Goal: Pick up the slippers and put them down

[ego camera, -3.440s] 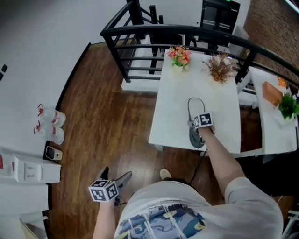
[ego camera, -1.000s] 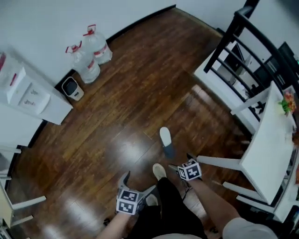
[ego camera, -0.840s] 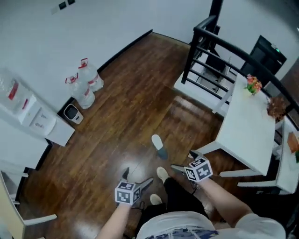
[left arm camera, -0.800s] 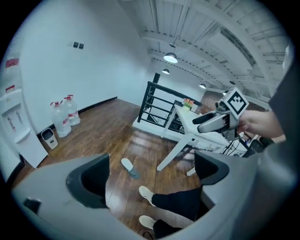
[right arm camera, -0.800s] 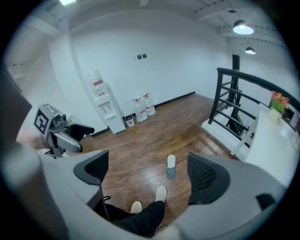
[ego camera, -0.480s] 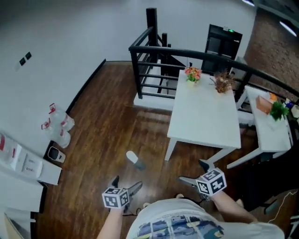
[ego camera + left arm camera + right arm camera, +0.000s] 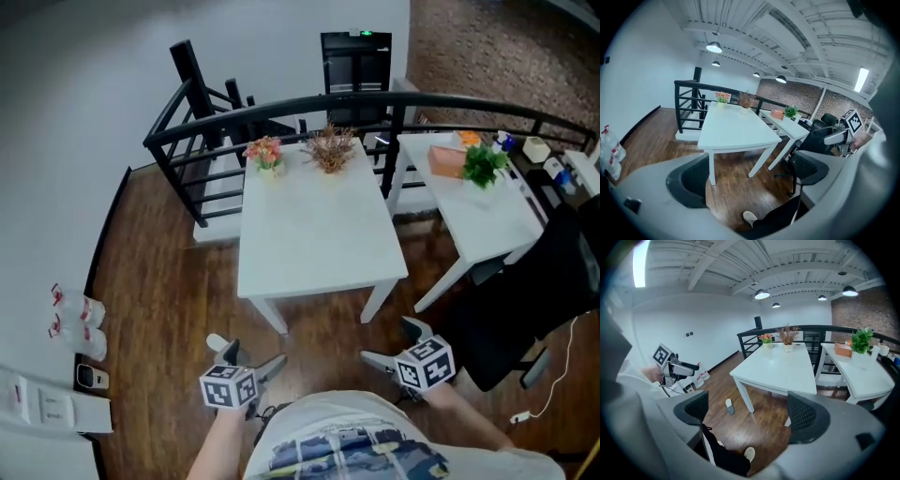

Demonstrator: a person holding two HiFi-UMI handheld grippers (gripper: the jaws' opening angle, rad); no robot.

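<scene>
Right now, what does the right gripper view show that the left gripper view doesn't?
Only the right gripper view: a slipper on the floor near the table leg, and the left gripper. Only the left gripper view: the right gripper and a black chair. Both: the white table, the flowers on it, the black railing, and open, empty jaws.
</scene>
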